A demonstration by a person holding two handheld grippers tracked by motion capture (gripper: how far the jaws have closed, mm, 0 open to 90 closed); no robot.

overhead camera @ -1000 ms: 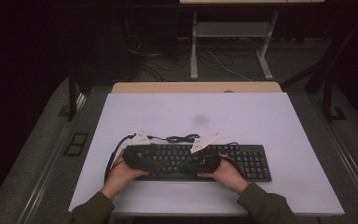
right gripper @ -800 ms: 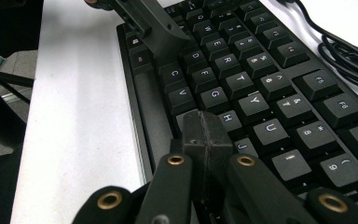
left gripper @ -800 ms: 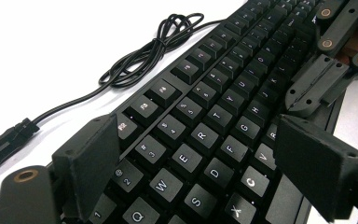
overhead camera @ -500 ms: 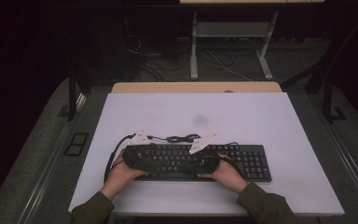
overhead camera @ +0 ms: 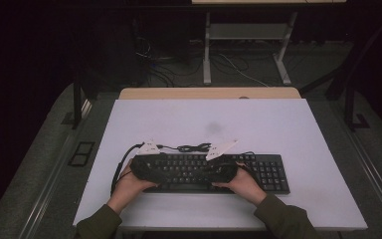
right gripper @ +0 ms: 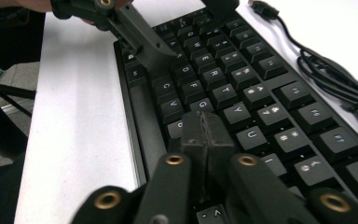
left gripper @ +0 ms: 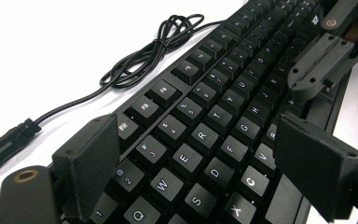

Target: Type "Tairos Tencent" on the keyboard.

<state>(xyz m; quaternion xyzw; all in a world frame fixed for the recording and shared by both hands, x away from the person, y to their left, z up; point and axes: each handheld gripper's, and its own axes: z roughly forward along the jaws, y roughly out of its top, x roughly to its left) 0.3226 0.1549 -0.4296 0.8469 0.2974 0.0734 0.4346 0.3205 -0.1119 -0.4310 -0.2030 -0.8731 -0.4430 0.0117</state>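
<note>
A black keyboard (overhead camera: 258, 172) lies near the table's front edge, its cable (overhead camera: 194, 147) coiled behind it. My left gripper (overhead camera: 146, 167) is over the keyboard's left end. In the left gripper view it (left gripper: 205, 158) stands open, one pad (left gripper: 93, 158) above the number row and the other near the front edge, with nothing pinched. My right gripper (overhead camera: 224, 169) is over the middle of the keyboard (right gripper: 261, 93). Its jaws (right gripper: 205, 133) are pressed together, having just been opening by a hair with nothing between them. Their tip is down at the letter keys; whether it touches one I cannot tell.
The white table (overhead camera: 278, 124) has bare room behind and to the right of the keyboard. The cable's plug (left gripper: 9, 140) lies on the table at the keyboard's left. Beyond the table's far edge stand desk legs and floor cables (overhead camera: 229, 64).
</note>
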